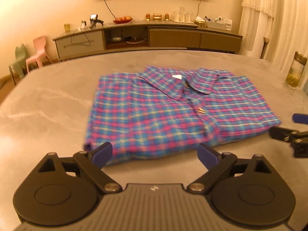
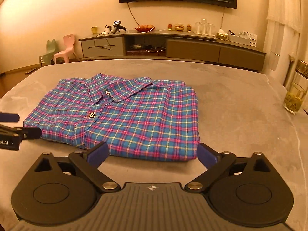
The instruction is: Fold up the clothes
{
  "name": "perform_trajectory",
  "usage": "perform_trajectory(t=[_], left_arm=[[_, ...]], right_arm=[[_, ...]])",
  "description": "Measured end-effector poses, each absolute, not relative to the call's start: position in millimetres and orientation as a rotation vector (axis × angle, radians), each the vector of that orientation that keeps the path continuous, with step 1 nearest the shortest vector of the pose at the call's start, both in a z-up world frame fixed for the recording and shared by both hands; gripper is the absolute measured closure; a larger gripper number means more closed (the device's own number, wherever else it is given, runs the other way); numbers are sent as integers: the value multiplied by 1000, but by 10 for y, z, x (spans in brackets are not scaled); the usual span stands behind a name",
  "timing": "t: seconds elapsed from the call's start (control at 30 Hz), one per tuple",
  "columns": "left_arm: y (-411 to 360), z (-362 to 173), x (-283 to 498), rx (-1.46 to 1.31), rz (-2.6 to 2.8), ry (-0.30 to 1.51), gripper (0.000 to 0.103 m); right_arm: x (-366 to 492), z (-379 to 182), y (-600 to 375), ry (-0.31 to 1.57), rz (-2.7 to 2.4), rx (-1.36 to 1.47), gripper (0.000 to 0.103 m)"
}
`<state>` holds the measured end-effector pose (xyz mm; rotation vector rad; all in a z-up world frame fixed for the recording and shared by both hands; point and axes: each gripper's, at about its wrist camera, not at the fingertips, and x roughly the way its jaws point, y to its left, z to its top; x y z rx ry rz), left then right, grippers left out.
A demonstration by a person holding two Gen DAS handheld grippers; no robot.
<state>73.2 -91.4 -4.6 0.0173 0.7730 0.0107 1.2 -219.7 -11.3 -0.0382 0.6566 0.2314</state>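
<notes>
A blue, pink and white plaid shirt (image 1: 169, 113) lies folded into a rectangle on the grey table (image 1: 48, 100), collar at the far side, front buttons up. It also shows in the right wrist view (image 2: 134, 119). My left gripper (image 1: 155, 155) is open and empty, its blue fingertips just in front of the shirt's near edge. My right gripper (image 2: 152, 152) is open and empty, at the shirt's near right corner. The right gripper's fingers (image 1: 284, 132) show at the right edge of the left wrist view. The left gripper's fingers (image 2: 25, 132) show at the left edge of the right wrist view.
A glass jar (image 2: 295, 98) with greenish contents stands at the table's right edge, also in the left wrist view (image 1: 295, 73). Beyond the table are a long low cabinet (image 2: 173, 46) with small items and two small plastic chairs (image 2: 64, 48) at the left.
</notes>
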Motion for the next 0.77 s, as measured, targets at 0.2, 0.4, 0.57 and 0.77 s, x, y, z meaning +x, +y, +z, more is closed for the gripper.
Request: perform_trajectory(t=[0.2, 0.4, 0.57, 0.77], left_arm=[[-1173, -84, 606, -9, -66, 761, 0], [-1282, -41, 450, -10, -93, 701, 0], [-1314, 0, 426, 17, -76, 678, 0], [-1283, -16, 440, 20, -56, 687, 0]], right_arm=[[28, -189, -2194, 664, 197, -33, 2], [37, -238, -2174, 668, 190, -44, 2], [67, -264, -2164, 674, 188, -53, 2], [81, -291, -2145, 676, 184, -56, 2]])
